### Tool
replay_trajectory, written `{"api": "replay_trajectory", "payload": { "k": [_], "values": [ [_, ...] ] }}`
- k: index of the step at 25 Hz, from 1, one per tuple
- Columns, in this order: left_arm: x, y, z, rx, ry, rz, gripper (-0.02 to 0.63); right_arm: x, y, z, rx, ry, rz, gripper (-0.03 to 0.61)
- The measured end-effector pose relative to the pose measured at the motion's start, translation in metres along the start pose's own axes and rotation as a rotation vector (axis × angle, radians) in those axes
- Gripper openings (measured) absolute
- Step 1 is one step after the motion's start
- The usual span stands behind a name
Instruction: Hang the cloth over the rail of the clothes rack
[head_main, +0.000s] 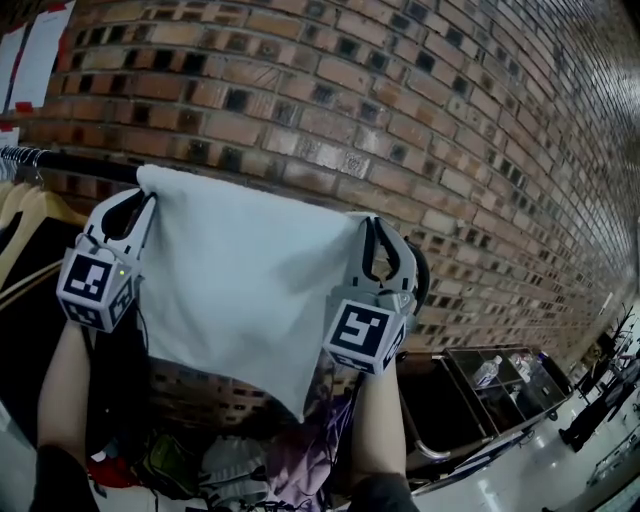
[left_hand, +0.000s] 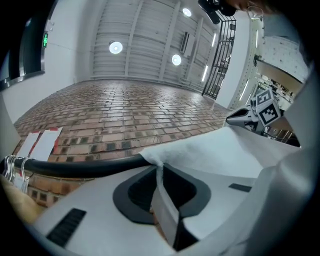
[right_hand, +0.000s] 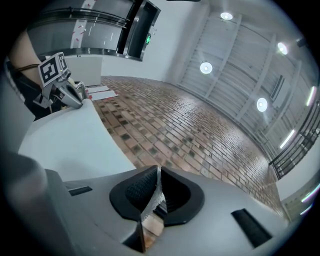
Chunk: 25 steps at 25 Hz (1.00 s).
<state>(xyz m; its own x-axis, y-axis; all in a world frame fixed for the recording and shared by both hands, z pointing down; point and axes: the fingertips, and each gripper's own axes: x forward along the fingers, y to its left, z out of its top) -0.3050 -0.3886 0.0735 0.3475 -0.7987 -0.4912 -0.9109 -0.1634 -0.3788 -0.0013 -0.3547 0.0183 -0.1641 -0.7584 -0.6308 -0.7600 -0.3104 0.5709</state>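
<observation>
Big brick wall (head_main: 400, 100) fills most of the background. In front of it the white cloth (head_main: 240, 280) is stretched out flat by its two top corners. The rest sags down to a point above a heap of clothes (head_main: 290, 460).

The black rail (head_main: 90, 165) of the rack runs in from the left and disappears behind the cloth's top left corner. The cloth sits on the person's side of the rail, and I honestly can't tell if any of it laps over the top. There's a dark trolley (head_main: 480, 390) off to the lower right, well clear of everything.

The left gripper (head_main: 143, 205) is nearly closed and pinches a fold of the cloth's left corner right beside the rail. The right gripper (head_main: 375, 235) has its jaws almost together too, with a thin edge of the right corner between the pads. A few hangers (head_main: 30, 205) hang on the rail at far left.
</observation>
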Motion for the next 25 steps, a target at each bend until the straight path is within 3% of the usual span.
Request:
{"api": "replay_trajectory", "payload": {
  "k": [7,12,17,20,25],
  "values": [
    [0.003,-0.002,0.000,-0.005,0.006,0.031,0.064,0.007,-0.029,-0.019,0.087,0.063,-0.041,0.057],
    [0.004,-0.003,0.002,-0.005,0.002,0.055,0.064,-0.003,-0.047,-0.040,0.404,0.085,-0.048,0.055],
    [0.005,-0.005,0.001,-0.005,0.017,0.062,0.066,-0.015,-0.058,-0.066,0.610,0.088,-0.021,0.061],
    [0.005,-0.008,0.002,-0.003,0.019,0.065,0.071,-0.022,-0.063,-0.071,0.613,0.082,-0.013,0.064],
    [0.005,-0.008,0.002,-0.009,0.020,0.083,0.071,-0.034,-0.070,-0.068,0.480,0.073,0.001,0.060]
  ]
}}
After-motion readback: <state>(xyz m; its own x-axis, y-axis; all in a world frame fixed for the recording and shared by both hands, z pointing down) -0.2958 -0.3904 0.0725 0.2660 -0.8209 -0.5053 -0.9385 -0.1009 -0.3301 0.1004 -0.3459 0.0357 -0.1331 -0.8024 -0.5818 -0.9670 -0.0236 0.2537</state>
